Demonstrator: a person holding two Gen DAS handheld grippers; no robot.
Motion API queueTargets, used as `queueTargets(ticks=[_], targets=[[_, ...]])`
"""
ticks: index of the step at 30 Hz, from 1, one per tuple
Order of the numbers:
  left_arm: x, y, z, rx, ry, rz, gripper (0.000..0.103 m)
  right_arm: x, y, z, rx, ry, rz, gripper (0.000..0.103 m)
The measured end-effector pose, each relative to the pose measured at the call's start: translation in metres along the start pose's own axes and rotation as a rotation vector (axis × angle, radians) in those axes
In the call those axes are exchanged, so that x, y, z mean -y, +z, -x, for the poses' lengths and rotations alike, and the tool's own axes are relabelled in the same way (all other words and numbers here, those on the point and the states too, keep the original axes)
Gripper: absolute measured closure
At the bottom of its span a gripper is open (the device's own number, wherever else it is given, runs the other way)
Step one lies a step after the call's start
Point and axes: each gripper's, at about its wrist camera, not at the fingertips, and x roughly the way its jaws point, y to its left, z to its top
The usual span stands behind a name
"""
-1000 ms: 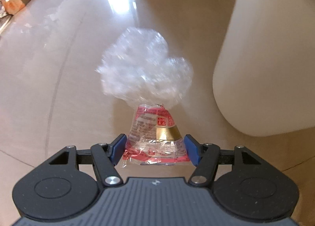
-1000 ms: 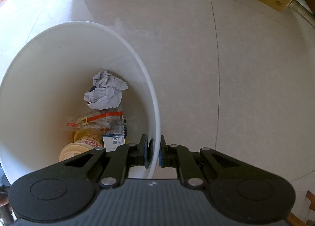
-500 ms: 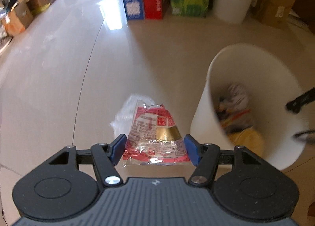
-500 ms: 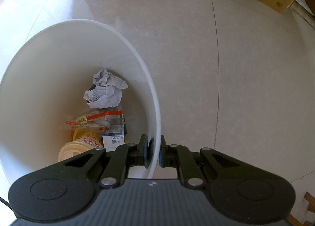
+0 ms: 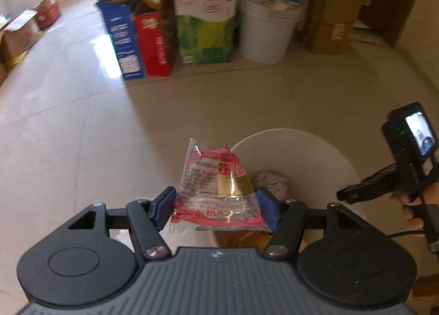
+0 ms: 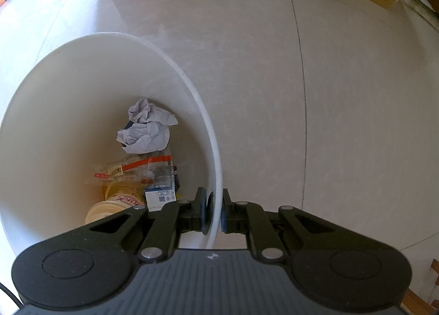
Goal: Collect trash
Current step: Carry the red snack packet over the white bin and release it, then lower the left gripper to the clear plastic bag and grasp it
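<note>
Left wrist view: the left gripper has its blue fingers closed on a red and clear wrapper, which stands up between them with its gold patch facing the camera. The wrapper is off the floor and sits in front of the near left rim of the white bin. Inside the bin a grey crumpled paper shows just past the wrapper. At the right edge a hand holds the right gripper, whose tips reach over the bin's right side; from here they look closed, though the angle is poor. Along the far wall stand a blue box, a red box, a green carton, a white bucket and a brown box on the tiled floor.

Right wrist view: the right gripper points down and its fingers are clamped on the bin rim, one pad inside the wall and one outside. At the bottom of the bin lie the crumpled paper, a clear bag with a red stripe, a cup on its side and a small white carton.
</note>
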Motion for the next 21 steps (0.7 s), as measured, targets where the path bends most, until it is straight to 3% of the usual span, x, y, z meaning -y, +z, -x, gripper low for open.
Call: queueTargets(ticks=[1, 4, 21], targets=[[0.002, 0.002, -0.002, -0.003, -0.029, -0.009, 0.036, 0.000, 0.000, 0.000, 0.001, 0.001, 0.004, 0.091], [0.004, 0.005, -0.007, -0.018, -0.117, 0.012, 0.016, 0.002, 0.000, 0.001, 0.000, 0.008, 0.003, 0.091], [-0.013, -0.001, -0.032, -0.103, -0.055, 0.076, 0.016, 0.005, 0.001, 0.002, -0.009, 0.020, 0.009, 0.091]])
